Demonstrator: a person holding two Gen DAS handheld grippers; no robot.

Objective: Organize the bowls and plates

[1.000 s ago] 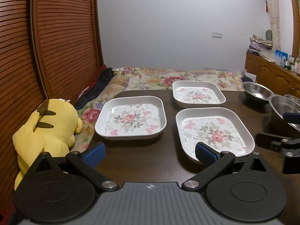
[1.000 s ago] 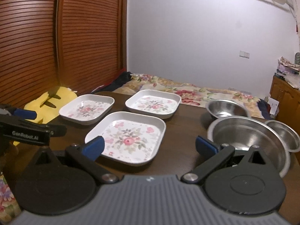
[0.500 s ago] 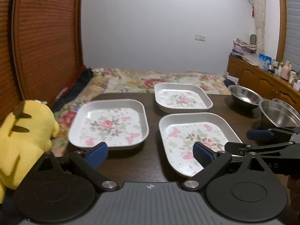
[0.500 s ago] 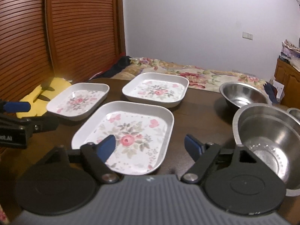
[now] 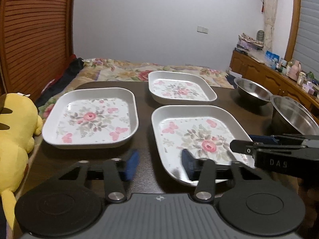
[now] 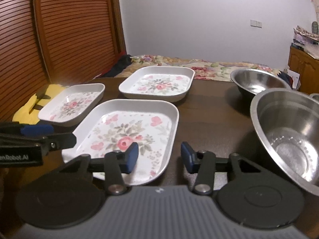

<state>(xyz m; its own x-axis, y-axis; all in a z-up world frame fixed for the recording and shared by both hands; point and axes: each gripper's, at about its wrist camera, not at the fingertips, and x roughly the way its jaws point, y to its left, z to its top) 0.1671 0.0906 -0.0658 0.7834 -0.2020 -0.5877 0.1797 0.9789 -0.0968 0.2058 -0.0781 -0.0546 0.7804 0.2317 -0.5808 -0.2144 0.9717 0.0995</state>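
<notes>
My left gripper and right gripper both hovered low at the near floral plate on the dark table, jaws closing, pads gripping nothing; the plate's near corners seemed to sit between them, though blur hid contact. Two more floral plates lay beyond, steel bowls to the right.

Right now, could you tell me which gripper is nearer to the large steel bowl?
Right. The right gripper sits just beside the large steel bowl; the left gripper is beyond the nearest floral plate.
</notes>
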